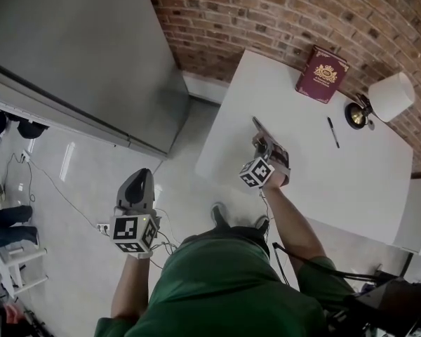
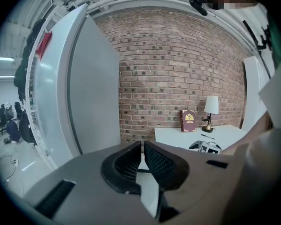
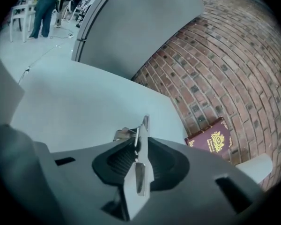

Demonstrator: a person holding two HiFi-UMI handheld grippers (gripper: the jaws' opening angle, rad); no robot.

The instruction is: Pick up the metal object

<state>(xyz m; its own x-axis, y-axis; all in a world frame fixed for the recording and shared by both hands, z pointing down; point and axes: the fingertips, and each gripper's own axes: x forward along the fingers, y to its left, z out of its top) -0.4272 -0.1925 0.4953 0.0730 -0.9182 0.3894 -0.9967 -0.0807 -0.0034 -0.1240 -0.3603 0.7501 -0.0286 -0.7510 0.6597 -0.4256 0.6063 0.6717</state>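
Note:
The metal object (image 1: 258, 126) is a thin flat strip of bright steel. My right gripper (image 1: 265, 144) is shut on it above the white table (image 1: 351, 181), near the table's left edge. In the right gripper view the metal object (image 3: 140, 158) stands edge-on between the black pads, and its pointed tip sticks out past the right gripper (image 3: 141, 146). My left gripper (image 1: 139, 180) hangs over the floor to the left of the table, away from the object. In the left gripper view, the left gripper (image 2: 143, 149) is shut with nothing between its pads.
A dark red book (image 1: 322, 74) leans against the brick wall at the table's far side. A small lamp (image 1: 386, 98) with a white shade and a black pen (image 1: 333, 132) lie to its right. A large grey cabinet (image 1: 77, 48) stands at left. Cables and a socket strip (image 1: 104, 227) lie on the floor.

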